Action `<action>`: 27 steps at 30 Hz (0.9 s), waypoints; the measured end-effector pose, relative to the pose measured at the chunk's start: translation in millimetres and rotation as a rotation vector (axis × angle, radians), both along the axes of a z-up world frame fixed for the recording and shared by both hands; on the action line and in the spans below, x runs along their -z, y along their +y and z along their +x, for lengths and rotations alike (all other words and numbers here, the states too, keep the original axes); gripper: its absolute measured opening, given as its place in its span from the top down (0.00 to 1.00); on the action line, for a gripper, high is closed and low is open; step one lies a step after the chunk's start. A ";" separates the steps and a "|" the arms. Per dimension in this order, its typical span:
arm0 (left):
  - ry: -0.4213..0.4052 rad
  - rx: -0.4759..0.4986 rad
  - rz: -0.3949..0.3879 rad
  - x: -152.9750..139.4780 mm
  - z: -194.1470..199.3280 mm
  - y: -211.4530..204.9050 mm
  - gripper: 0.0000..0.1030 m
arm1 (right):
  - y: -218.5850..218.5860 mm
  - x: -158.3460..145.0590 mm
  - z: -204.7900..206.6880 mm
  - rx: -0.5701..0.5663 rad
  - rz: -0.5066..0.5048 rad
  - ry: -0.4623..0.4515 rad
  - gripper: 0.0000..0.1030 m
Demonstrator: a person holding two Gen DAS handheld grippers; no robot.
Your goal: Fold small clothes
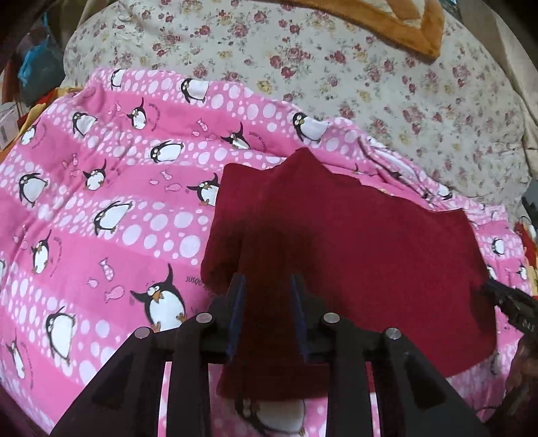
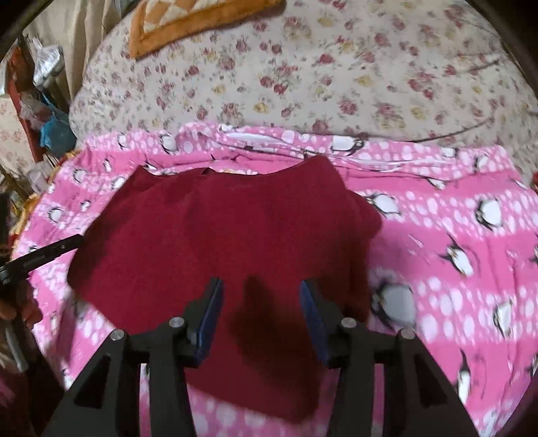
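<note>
A small dark red garment [image 1: 353, 235] lies spread on a pink penguin-print blanket [image 1: 101, 201]. My left gripper [image 1: 267, 285] is open over the garment's near left part, its blue pads apart above the cloth. In the right wrist view the same garment [image 2: 235, 228] lies flat on the blanket [image 2: 454, 252], and my right gripper [image 2: 260, 292] is open above its near edge. The right gripper's tip shows at the right edge of the left wrist view [image 1: 511, 302]; the left gripper's tip shows at the left edge of the right wrist view [image 2: 43, 252].
A floral bedsheet [image 1: 370, 67] lies beyond the blanket. An orange-edged cushion [image 1: 386, 20] rests at the far end, also in the right wrist view [image 2: 188, 23]. Cluttered items [image 2: 40, 111] stand off the bed's left side.
</note>
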State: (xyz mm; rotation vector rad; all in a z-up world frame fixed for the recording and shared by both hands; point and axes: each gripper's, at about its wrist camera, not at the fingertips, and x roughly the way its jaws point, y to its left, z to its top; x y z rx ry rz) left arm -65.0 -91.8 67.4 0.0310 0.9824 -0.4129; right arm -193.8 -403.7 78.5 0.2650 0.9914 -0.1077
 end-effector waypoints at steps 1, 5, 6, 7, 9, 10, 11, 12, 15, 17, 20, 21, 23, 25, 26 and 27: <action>-0.006 -0.003 0.011 2.8 1.3 -0.9 0.94 | -1.0 5.1 7.7 0.008 -0.011 0.003 0.52; -0.004 -0.009 0.040 18.0 10.9 -2.3 0.94 | -12.6 20.6 28.8 0.049 -0.020 0.013 0.52; 0.001 -0.010 0.036 20.3 13.6 -2.3 0.94 | -16.7 24.9 33.4 0.059 -0.021 0.015 0.52; -0.002 -0.009 0.036 21.3 14.9 -2.8 0.93 | -19.3 28.2 38.0 0.064 -0.022 0.018 0.52; -0.009 -0.003 0.041 22.4 15.6 -5.0 0.93 | -25.2 37.8 45.8 0.075 -0.018 0.026 0.54; -0.010 -0.001 0.043 23.1 15.8 -6.2 0.93 | -28.8 42.4 48.6 0.083 -0.007 0.023 0.54; -0.009 0.001 0.042 24.1 16.5 -6.4 0.93 | -31.7 45.4 50.4 0.090 0.005 0.017 0.53; -0.008 0.002 0.038 25.0 17.5 -6.1 0.92 | -33.9 47.4 50.7 0.100 0.017 0.010 0.53; -0.004 0.003 0.025 25.9 18.6 -4.6 0.92 | -32.0 46.6 52.6 0.099 0.008 0.012 0.53; -0.006 0.004 0.024 25.9 18.3 -4.7 0.92 | -27.8 42.5 51.5 0.091 -0.012 0.023 0.53; -0.013 0.004 0.029 26.2 17.3 -5.3 0.92 | -20.1 28.6 44.2 0.094 -0.028 0.026 0.53; -0.013 0.003 0.028 26.2 17.4 -5.4 0.92 | -16.3 22.9 40.3 0.088 -0.031 0.016 0.53; -0.012 0.003 0.027 26.2 17.4 -5.0 0.92 | -8.8 14.5 33.6 0.071 -0.029 0.000 0.51; -0.007 0.001 0.018 26.0 17.7 -4.1 0.92 | 0.1 8.0 26.6 0.046 -0.035 -0.012 0.50; -0.005 0.000 0.016 25.8 17.8 -3.5 0.92 | 3.6 6.6 24.2 0.036 -0.036 -0.011 0.50; -0.003 0.000 0.013 25.7 18.0 -3.1 0.92 | 5.2 5.4 22.2 0.032 -0.033 -0.010 0.50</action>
